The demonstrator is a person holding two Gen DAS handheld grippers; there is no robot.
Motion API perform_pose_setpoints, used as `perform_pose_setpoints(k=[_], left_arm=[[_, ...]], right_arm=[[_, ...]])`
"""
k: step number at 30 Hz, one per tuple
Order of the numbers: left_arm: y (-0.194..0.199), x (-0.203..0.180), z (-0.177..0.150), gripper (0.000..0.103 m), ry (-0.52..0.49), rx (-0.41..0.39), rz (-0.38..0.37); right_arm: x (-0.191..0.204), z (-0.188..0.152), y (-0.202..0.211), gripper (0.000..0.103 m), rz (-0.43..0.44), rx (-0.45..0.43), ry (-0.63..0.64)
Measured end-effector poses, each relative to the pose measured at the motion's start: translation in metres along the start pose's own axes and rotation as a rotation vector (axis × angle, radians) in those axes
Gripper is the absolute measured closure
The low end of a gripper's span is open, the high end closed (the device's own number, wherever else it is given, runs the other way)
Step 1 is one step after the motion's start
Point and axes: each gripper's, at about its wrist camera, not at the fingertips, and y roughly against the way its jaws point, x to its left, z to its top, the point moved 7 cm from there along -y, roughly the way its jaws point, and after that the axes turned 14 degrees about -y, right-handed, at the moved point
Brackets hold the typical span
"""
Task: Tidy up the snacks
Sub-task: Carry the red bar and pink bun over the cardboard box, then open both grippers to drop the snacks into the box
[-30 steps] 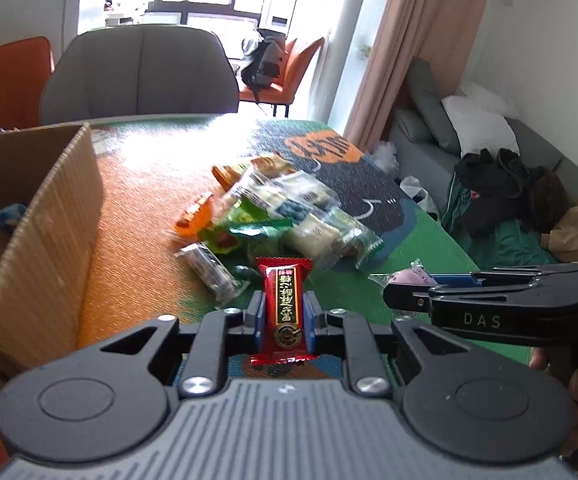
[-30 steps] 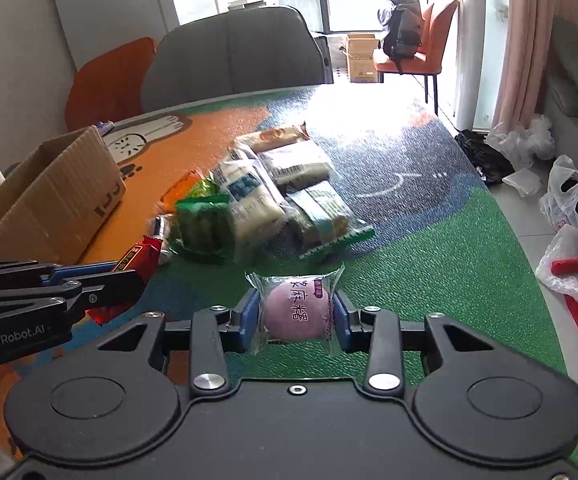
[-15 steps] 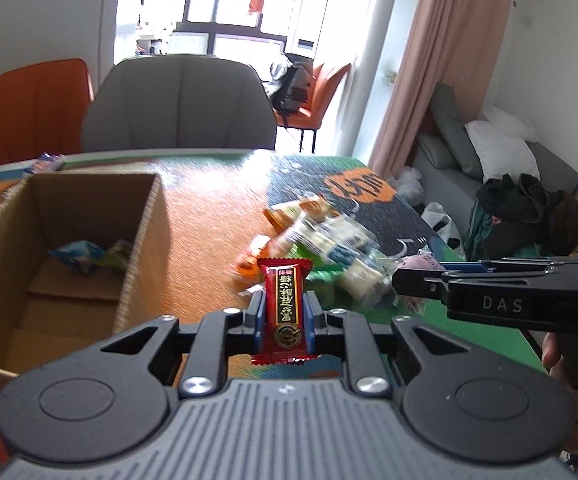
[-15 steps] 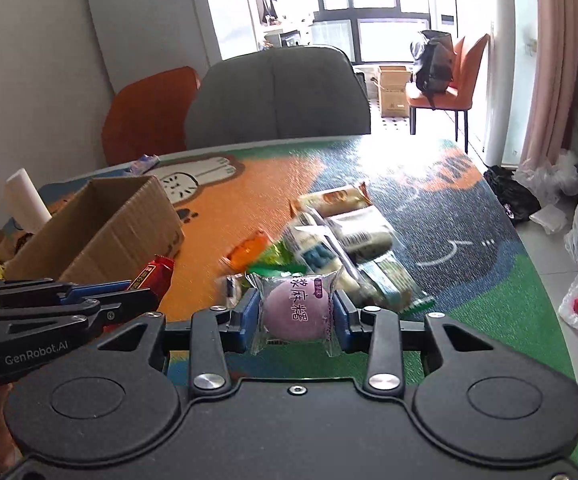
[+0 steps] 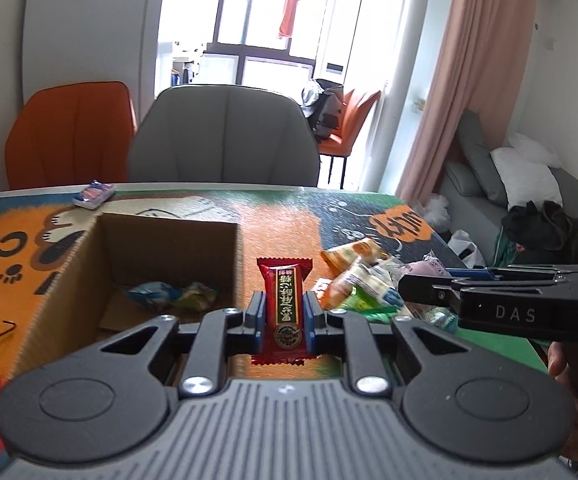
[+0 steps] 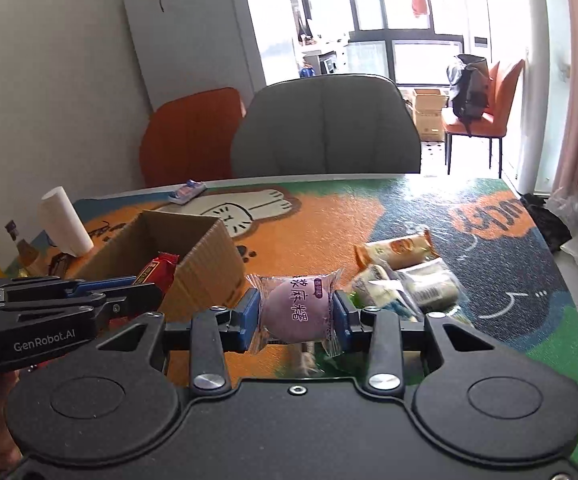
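My left gripper (image 5: 284, 312) is shut on a red snack bar (image 5: 285, 300) and holds it above the table, just right of the open cardboard box (image 5: 69, 276). Two wrapped snacks (image 5: 169, 294) lie inside the box. My right gripper (image 6: 295, 312) is shut on a round purple snack pack (image 6: 295, 310), held above the table right of the box (image 6: 209, 256). The left gripper also shows in the right wrist view (image 6: 129, 292), with the red bar (image 6: 159, 270) at the box's near side. A pile of loose snacks (image 6: 401, 276) lies on the table to the right.
A white paper roll (image 6: 65, 226) and a small blue-red pack (image 6: 187, 192) sit on the colourful table mat (image 6: 329, 216) beyond the box. A grey chair (image 6: 325, 128) and an orange chair (image 6: 189, 132) stand behind the table. A sofa (image 5: 509, 192) is at right.
Both grippers rose and swung left from the snack pile toward the box, each keeping its snack. The box interior has come into view.
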Motion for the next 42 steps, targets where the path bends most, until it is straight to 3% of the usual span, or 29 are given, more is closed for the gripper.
perform_pose_setpoints(k=[12,26,36,39,42], left_arm=[[0.012,0.055,-0.001,0.085,0.047,0.0,0.068],[-0.001,0.116,-0.014,0.084,0.117,0.059,0.119],[0.007,0.123,-0.016,0.075,0.142,0.049,0.118],[0.014,0.123,-0.015,0.066,0.141,0.046,0.129],[0.02,0.123,-0.014,0.056,0.144,0.035,0.131]], right_arm=[[0.052,0.006,-0.021,0.066,0.064,0.004,0.052],[0.104,0.006,-0.054,0.066,0.116,0.057,0.081],[0.113,0.003,-0.074,0.066,0.113,0.099,0.084],[0.116,0.0,-0.079,0.065,0.119,0.113,0.079],[0.121,-0.001,-0.079,0.057,0.154,0.121,0.074]])
